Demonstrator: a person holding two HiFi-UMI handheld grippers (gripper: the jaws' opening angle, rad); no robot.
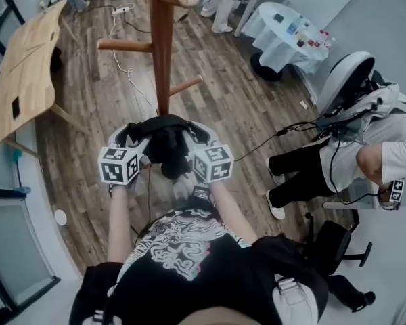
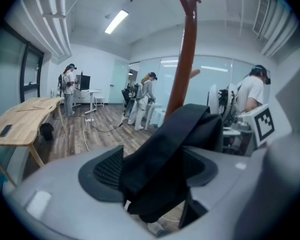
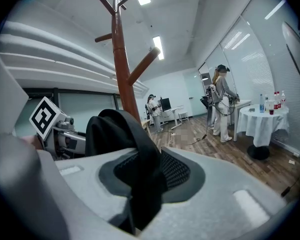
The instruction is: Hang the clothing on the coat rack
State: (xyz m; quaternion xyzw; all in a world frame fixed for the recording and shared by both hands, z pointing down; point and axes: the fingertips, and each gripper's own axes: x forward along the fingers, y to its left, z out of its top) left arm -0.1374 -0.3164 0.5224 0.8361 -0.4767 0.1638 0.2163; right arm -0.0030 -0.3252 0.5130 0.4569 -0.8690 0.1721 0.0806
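Reddish-brown wood formed the coat rack (image 1: 162,53), its pole rising just beyond both grippers and its short pegs jutting sideways. Around it on the plank floor (image 1: 223,107) stood a pale wooden surface (image 1: 24,73) at the left, a round surface draped in white cloth (image 1: 284,39) at the upper right, and a seated person (image 1: 338,161) at the right. The black fabric garment (image 1: 168,144) hung bunched between the grippers, off the rack, with its long axis running crosswise from one gripper to the other. The left gripper (image 1: 134,137) had its jaws wide apart, the cloth draped loosely across them. The right gripper (image 1: 197,135) had its jaws pinched on a fold.
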